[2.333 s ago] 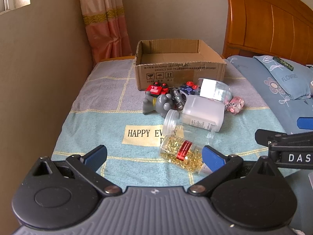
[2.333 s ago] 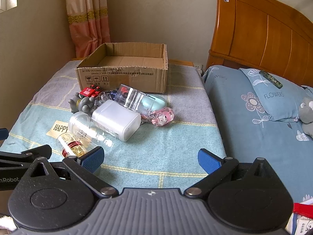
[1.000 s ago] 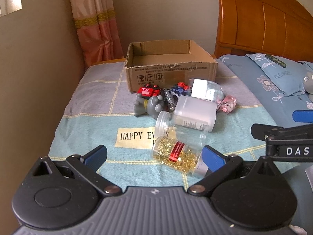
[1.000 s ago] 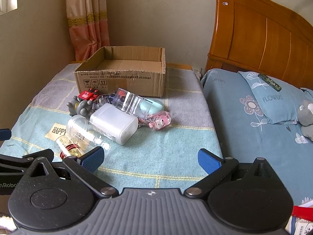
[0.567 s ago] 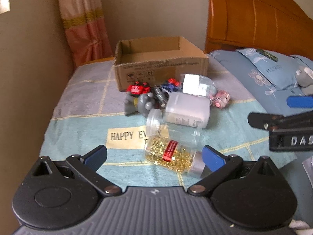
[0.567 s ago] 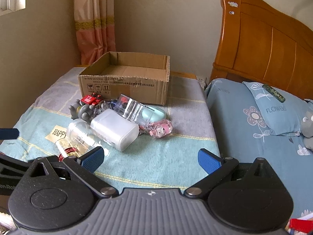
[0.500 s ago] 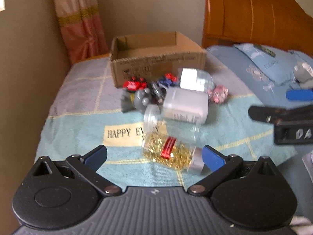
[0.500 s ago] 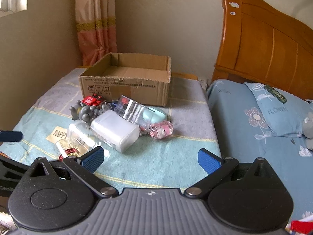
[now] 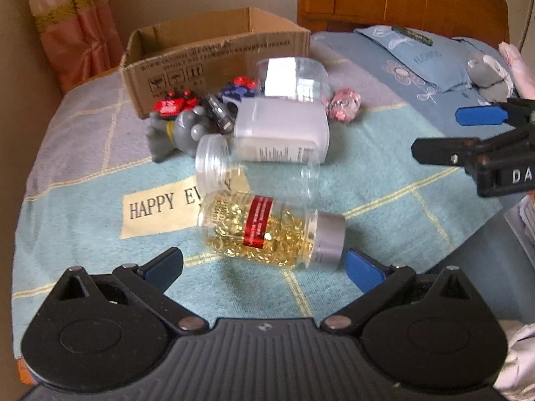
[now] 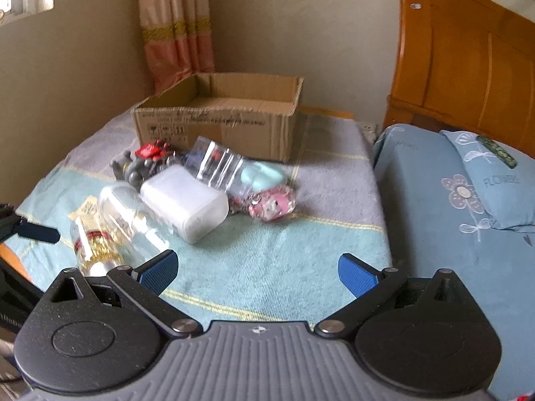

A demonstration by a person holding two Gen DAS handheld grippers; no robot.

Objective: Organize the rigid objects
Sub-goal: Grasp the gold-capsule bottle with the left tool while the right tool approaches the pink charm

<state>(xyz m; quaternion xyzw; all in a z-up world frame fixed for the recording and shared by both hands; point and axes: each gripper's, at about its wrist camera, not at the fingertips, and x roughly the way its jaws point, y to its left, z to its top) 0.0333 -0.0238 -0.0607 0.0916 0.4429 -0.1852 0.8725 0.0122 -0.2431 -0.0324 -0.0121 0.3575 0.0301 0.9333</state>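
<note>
Bedroom corner: a worktop (image 9: 83, 180) under a checked teal and grey cloth stands beside a bed with a wooden headboard (image 10: 468, 67), curtain (image 10: 177, 26) behind. My left gripper (image 9: 264, 265) has its fingers spread wide and holds nothing; it is low over the cloth, and the capsule bottle (image 9: 267, 230) lies on its side just ahead, between the two blue pads, grey cap toward the right one. I judge this the approach to a first pick, since that bottle is the nearest piece and lies across the opening. My right gripper (image 10: 257, 269) is likewise spread and empty, above bare cloth, well apart from the pile; I read it as waiting. Outward from the bottle: a clear empty jar (image 9: 220, 167) touching or just beside it, then a frosted white container (image 9: 281, 133), a second clear jar (image 9: 294, 77), a grey figure (image 9: 180, 133), red and blue toys, a pink toy (image 9: 344, 103), and, in the right wrist view, a mint case (image 10: 264, 175). All are heaped in front of the open cardboard box (image 9: 214, 46), which looks empty from here and is presumably the destination. Risk: the bottle is round and may roll when pinched.
</note>
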